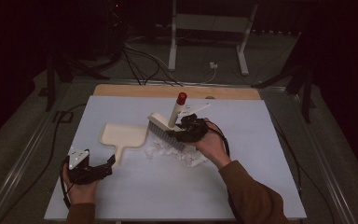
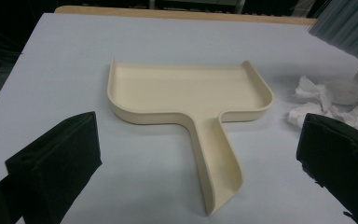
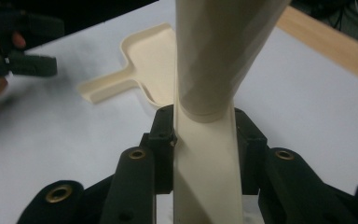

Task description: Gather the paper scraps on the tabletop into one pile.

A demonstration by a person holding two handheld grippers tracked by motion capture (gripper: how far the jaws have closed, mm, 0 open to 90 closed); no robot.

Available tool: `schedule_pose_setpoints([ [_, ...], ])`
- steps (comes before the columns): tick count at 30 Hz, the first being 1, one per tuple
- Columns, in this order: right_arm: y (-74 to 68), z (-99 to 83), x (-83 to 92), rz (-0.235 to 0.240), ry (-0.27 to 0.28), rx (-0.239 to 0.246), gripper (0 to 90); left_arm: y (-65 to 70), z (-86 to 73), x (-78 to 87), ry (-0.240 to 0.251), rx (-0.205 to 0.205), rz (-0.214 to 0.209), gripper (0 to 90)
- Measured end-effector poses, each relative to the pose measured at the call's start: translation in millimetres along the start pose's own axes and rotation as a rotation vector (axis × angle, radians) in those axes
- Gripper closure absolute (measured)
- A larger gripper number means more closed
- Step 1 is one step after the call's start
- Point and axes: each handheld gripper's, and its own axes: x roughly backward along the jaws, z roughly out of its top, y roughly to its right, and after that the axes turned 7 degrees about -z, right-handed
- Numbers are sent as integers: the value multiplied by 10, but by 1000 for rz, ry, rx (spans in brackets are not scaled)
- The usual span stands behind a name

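Observation:
A cream dustpan [image 1: 121,134] lies flat on the pale table [image 1: 261,163], its handle pointing toward the person. My left gripper [image 1: 108,166] stands open at the end of that handle. In the left gripper view the dustpan [image 2: 186,93] lies ahead, and its handle runs between the wide-apart jaws of the left gripper [image 2: 196,135] untouched. My right gripper [image 1: 189,127] is shut on a cream brush [image 1: 165,130] with a red-capped handle. The brush's bristles hang over a heap of crumpled white paper [image 1: 179,153]. The brush handle [image 3: 209,70] is clamped between the jaws of the right gripper [image 3: 205,135].
A wooden strip [image 1: 177,91] runs along the table's far edge. Beyond it are cables and a white metal stand [image 1: 205,28] on the dark floor. The crumpled paper [image 2: 335,98] lies just right of the dustpan. The dustpan [image 3: 140,70] and left gripper [image 3: 23,60] show in the right gripper view.

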Motion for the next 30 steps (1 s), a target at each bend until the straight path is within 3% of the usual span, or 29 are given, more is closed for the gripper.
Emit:
schedule_pose_setpoints([
  [5,-94,-29,5,27,17,-163,667,1,0,-2,-2,-2,-1,5],
  [7,-150,-48,1,35,10,-207,668,1,0,-1,-1,-2,-1,5],
  [13,-371,-173,-85,32,-33,-211,667,6,1,0,0,-2,-1,4],
  [19,-562,-308,-207,65,-67,-234,668,5,0,3,4,1,-1,4],
  [25,-606,-406,-303,-16,-120,-225,668,-3,3,14,5,1,-1,5],
  [30,-516,-465,-271,-98,-137,-234,669,-1,3,12,4,1,-1,5],
])
